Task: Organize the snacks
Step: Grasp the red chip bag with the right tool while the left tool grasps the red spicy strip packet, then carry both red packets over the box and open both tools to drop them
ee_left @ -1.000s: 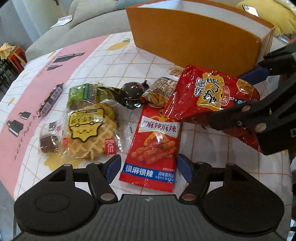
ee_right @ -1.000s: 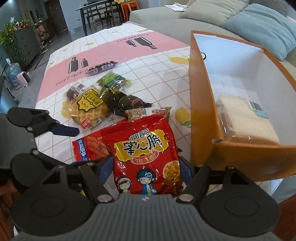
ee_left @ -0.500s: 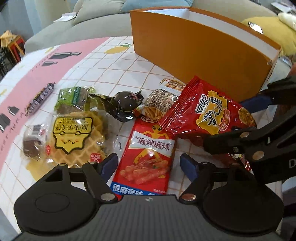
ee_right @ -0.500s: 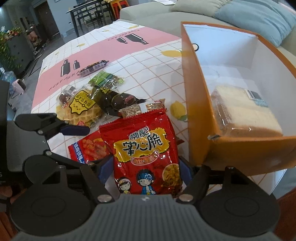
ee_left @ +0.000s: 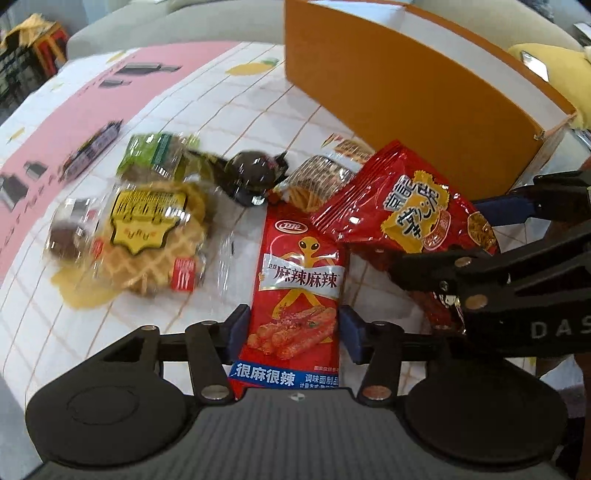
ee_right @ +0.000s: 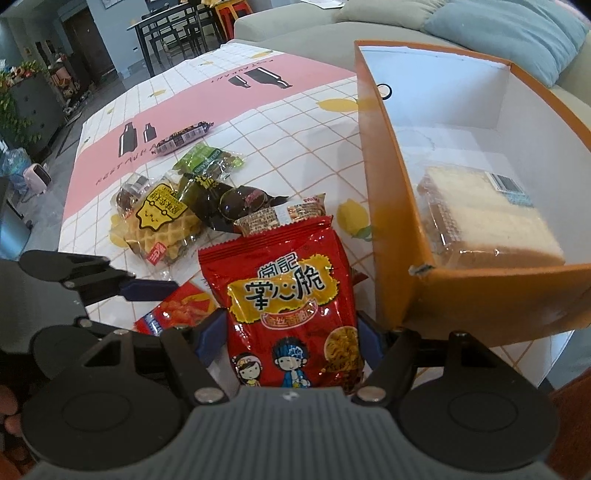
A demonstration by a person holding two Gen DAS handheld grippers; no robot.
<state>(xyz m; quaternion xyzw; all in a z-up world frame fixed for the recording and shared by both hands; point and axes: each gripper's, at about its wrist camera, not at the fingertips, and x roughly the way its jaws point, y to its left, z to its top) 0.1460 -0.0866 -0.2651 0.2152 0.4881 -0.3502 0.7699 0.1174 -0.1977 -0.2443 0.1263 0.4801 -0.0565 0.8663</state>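
Note:
My left gripper is shut on a long red spicy-strip packet, its pads pressed on both edges, raised a little above the tablecloth. My right gripper is shut on a red noodle-snack bag and holds it above the table, beside the orange box. That bag and the right gripper's fingers show at the right of the left wrist view. The box holds a wrapped sponge cake.
On the tablecloth lie a waffle pack, a green packet, a dark round snack, a striped cracker pack, a small brown cake and a sausage stick. A sofa stands behind.
My left gripper has closed in on the red spicy-strip packet and raised it. My right gripper, holding the noodle-snack bag, has risen slightly beside the box.

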